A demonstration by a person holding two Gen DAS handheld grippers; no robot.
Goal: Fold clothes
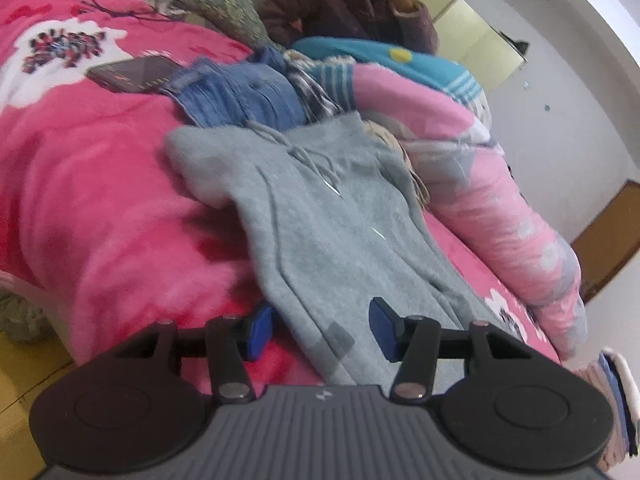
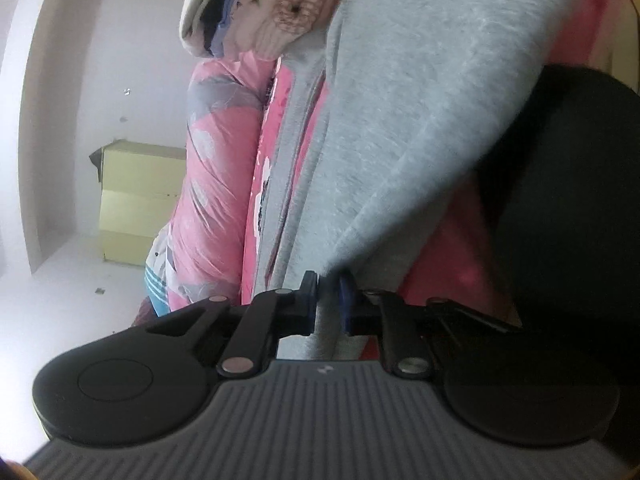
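Spread wide, the left gripper (image 1: pixel 320 330) is straddling the grey sweatpants (image 1: pixel 320 208), which are stretching lengthwise straight ahead, while the right gripper (image 2: pixel 328 300) is pinching their cloth.

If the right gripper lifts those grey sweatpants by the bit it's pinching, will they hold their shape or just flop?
Probably flop: the grey sweatpants already lie in soft folds on the pink blanket. The right gripper pinches only a narrow bunch, so the rest would likely hang and trail. The fleecy-looking knit seems unlikely to slip out.
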